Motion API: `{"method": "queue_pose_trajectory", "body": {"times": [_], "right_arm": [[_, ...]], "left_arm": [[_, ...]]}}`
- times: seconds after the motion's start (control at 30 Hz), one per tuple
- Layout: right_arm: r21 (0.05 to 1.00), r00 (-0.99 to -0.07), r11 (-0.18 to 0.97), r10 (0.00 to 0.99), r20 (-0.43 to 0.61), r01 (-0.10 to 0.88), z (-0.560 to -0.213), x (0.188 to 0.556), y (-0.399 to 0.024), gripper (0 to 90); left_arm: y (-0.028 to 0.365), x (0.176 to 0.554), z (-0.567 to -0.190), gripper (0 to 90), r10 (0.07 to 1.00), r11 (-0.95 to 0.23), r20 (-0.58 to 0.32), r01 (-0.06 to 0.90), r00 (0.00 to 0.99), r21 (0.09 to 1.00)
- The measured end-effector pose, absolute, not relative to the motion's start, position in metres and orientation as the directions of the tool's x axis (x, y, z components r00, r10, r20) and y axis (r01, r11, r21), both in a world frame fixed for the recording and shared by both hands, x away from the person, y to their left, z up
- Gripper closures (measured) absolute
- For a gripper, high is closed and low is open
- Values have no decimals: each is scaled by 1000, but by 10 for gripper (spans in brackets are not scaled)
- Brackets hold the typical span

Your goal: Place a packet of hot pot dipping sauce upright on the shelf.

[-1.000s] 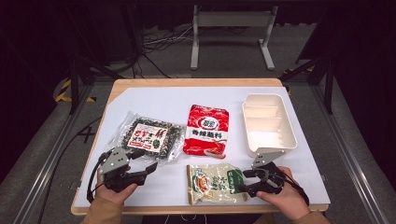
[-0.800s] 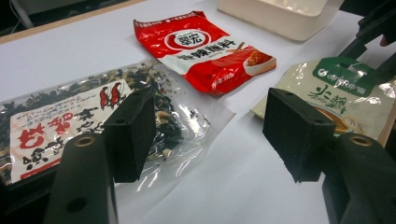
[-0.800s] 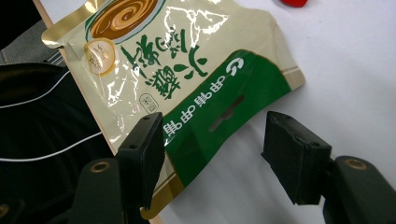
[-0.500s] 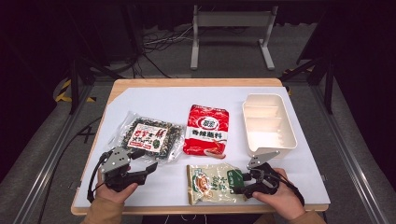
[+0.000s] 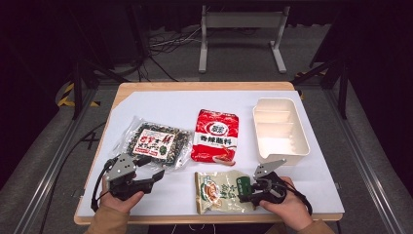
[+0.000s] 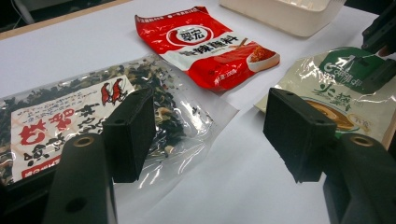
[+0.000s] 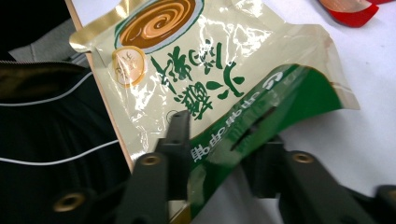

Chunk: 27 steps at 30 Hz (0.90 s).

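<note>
As my right hand-held gripper [image 7: 219, 154] has just been closing, its jaws now pinch the green end of the beige pouch [image 5: 221, 191], which lies just below the red packet [image 5: 216, 136]; lifting can follow. My left hand-held gripper [image 6: 215, 135] stands open.

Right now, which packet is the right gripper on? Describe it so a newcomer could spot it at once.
Start at the white tray on the table's right side, then come toward the table's near edge. The beige and green packet lies there, its green end between the right gripper fingers. Its neighbours are a red packet and a clear, dark-filled packet.
</note>
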State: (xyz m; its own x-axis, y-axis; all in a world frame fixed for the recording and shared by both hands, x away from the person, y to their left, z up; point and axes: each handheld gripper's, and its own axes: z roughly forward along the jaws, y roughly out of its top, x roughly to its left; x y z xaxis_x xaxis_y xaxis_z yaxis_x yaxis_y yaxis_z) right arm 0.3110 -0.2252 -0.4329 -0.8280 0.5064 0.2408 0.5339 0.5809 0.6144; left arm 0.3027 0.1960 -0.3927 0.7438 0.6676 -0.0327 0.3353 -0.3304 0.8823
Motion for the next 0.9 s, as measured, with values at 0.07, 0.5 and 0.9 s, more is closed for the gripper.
{"method": "queue_pose_trajectory", "body": {"times": [0.07,0.5,0.9], "right_arm": [[606,-825,585,513,238,539,-434,312,-224,760],[621,-801,537,531,277,571,-421,314,-224,897],[679,-832,521,492,256,517,-381,310,-228,899]], "left_arm": [[196,303,-393,344,669,-330,-33,336,743,882],[197,303,-393,343,673,-329,-28,334,739,883],[198,303,-393,343,679,-327,-26,334,734,884]]}}
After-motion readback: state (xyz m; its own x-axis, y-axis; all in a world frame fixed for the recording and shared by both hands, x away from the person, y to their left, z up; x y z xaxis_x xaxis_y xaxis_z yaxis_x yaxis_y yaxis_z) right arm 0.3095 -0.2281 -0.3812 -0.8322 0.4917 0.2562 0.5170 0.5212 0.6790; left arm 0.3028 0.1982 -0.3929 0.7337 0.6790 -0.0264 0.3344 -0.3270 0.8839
